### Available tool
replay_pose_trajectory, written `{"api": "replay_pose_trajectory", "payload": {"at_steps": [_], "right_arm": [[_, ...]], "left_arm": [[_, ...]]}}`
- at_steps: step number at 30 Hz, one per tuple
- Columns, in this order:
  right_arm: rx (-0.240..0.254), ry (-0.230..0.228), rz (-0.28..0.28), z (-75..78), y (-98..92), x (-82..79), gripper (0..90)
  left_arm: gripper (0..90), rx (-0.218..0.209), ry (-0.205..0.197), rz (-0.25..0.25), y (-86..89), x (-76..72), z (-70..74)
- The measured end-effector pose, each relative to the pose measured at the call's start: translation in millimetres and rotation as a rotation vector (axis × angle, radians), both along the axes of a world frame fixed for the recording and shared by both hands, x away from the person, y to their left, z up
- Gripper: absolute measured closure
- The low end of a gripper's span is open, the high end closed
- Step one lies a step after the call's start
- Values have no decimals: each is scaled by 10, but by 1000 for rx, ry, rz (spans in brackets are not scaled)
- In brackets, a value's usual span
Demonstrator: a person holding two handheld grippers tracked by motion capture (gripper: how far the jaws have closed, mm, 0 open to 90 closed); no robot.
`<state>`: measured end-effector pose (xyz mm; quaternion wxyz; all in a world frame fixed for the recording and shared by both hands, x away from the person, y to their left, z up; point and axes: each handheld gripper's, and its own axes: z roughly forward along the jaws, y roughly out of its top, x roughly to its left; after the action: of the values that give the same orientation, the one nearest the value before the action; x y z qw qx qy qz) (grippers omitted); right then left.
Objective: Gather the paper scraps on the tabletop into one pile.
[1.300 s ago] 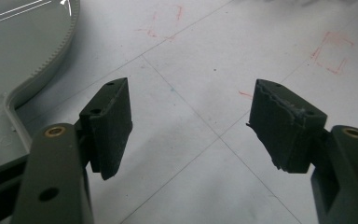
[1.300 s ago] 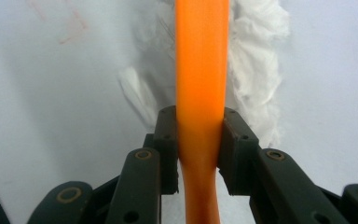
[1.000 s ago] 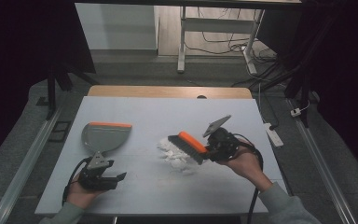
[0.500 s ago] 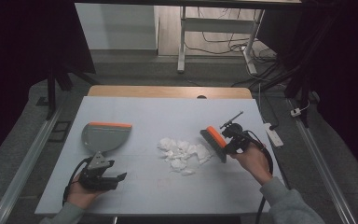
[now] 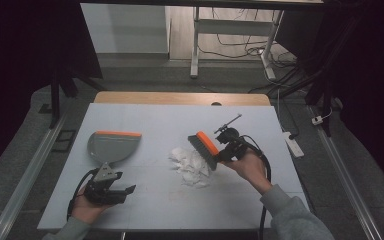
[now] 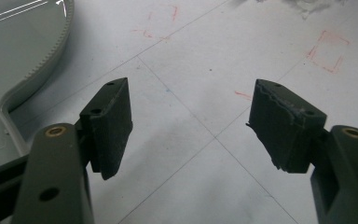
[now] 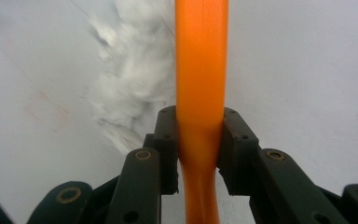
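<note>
Brush [image 5: 203, 147] handle sits clamped between right gripper [image 7: 198, 144] fingers [image 7: 235, 149], beside paper scraps [image 5: 192, 165].

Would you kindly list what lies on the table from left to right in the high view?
Left gripper → grey dustpan → pile of white scraps → orange-backed brush → right gripper, shut on the brush's handle.

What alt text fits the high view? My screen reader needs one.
A right claw grips an orange-backed brush against a pile of white paper scraps on a pale table. At left, the open left claw rests just below a grey dustpan.
</note>
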<state>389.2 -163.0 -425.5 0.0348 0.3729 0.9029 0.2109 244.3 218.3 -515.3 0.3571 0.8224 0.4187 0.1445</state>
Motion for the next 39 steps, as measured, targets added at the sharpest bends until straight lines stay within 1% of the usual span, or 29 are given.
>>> {"api": "replay_pose_trajectory", "payload": {"at_steps": [6, 7, 9, 11, 13, 14, 15, 16, 19, 21, 23, 24, 25, 26, 27, 28, 30, 31, 32, 33, 34, 35, 36, 39], "right_arm": [[84, -86, -45, 291, -343, -82, 713], [98, -93, -45, 334, -389, -108, 713], [110, -114, -19, 399, -454, -167, 713], [118, -107, 21, 425, -481, -231, 713], [99, -95, 95, 399, -442, -310, 713], [90, -77, 124, 373, -405, -352, 713], [78, -69, 157, 343, -357, -400, 713], [65, -64, 202, 308, -306, -442, 713], [31, -36, 325, 161, -126, -545, 713], [-18, -30, 412, 37, 18, -592, 713], [-66, -31, 457, -82, 155, -622, 713], [-86, -37, 483, -134, 209, -618, 713], [-99, -37, 496, -179, 259, -613, 713], [-113, -37, 504, -217, 302, -599, 713], [-106, -59, 507, -226, 327, -578, 713], [-115, -67, 506, -228, 349, -544, 713], [-134, -100, 493, -233, 366, -476, 713], [-129, -103, 482, -229, 355, -438, 713], [-116, -102, 478, -219, 336, -406, 713], [-103, -114, 474, -201, 311, -386, 713], [-87, -114, 460, -168, 282, -385, 713], [-61, -122, 462, -124, 243, -382, 713], [-32, -132, 448, -66, 198, -394, 713], [64, -175, 376, 125, 18, -421, 713]], "left_arm": [[306, 4, 0, 0, -5, 6, 0], [306, 2, 1, 1, -8, 5, -1], [306, 3, 0, 2, -10, 4, 0], [306, 3, 0, 3, -10, 5, 0], [306, 4, -1, 2, -8, 6, 1], [306, 4, -1, 3, -7, 6, 2], [306, 2, -1, 2, -7, 6, 2], [306, 4, -1, 3, -7, 5, 2], [306, 2, 0, 5, -9, 10, 0], [306, 4, 1, 4, -5, 14, -1], [306, 1, 2, 4, -1, 15, -2], [306, 0, 2, 5, 2, 14, -1], [306, -1, 1, 6, 6, 13, 0], [306, -1, 0, 7, 8, 11, 0], [306, -2, 1, 7, 11, 12, 1], [306, -4, 0, 8, 12, 13, 1], [306, -5, 0, 9, 17, 16, 3], [306, -7, 0, 9, 18, 15, 4], [306, -9, -1, 10, 19, 15, 5], [306, -11, -1, 9, 20, 16, 6], [306, -11, -1, 8, 19, 18, 6], [306, -11, -3, 7, 16, 20, 7], [306, -10, -3, 4, 13, 23, 8], [306, -7, -2, 3, -2, 27, 8]]}}
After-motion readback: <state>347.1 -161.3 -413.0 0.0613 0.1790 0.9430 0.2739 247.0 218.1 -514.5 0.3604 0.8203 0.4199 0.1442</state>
